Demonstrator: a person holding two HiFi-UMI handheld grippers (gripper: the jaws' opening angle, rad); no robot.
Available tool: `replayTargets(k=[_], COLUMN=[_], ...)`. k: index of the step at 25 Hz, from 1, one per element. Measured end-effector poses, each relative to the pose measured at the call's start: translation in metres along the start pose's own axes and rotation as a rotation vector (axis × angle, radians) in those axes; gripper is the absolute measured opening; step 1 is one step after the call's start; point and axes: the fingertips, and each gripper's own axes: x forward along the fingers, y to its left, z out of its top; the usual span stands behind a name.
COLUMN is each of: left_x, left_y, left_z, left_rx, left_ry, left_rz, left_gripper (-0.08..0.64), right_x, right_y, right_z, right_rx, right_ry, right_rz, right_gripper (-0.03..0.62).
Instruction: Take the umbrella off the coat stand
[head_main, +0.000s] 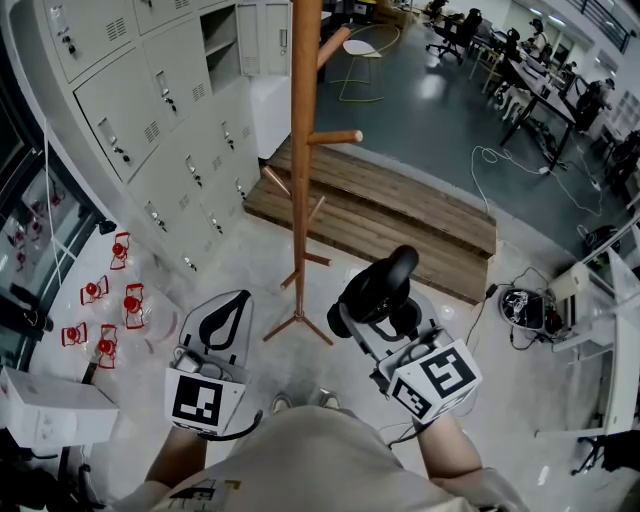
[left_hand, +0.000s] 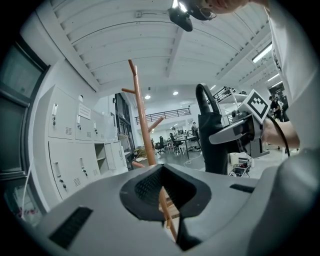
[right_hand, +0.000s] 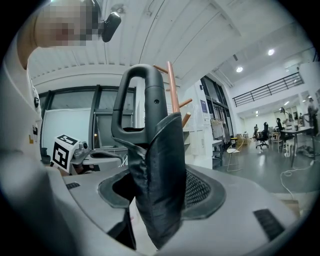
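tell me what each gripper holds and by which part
The right gripper holds the folded black umbrella by its wrapped canopy, below the loop handle. The left gripper holds nothing.

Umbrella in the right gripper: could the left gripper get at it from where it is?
Probably yes. The umbrella stands upright in the right gripper, close beside the left gripper, with nothing between them; the left jaws, held together, would first have to open.

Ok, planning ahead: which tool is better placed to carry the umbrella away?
Right. The right tool is clamped on the umbrella, held clear of the coat stand; the left tool is shut and empty.
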Motion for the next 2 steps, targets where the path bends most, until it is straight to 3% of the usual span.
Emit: replayTargets(k=[2], left_x=[-0.0004], left_y=[-0.0012], left_z=[0.0004], left_rx=[-0.019], left_ry=[0.001], left_rz=[-0.011], left_gripper=[0.006], right_x=[-0.0006], right_y=[0.0007], right_z=[0.0011], right_rx=[0.002], right_ry=[-0.003], right_rz=[0.004], right_gripper=[0.249])
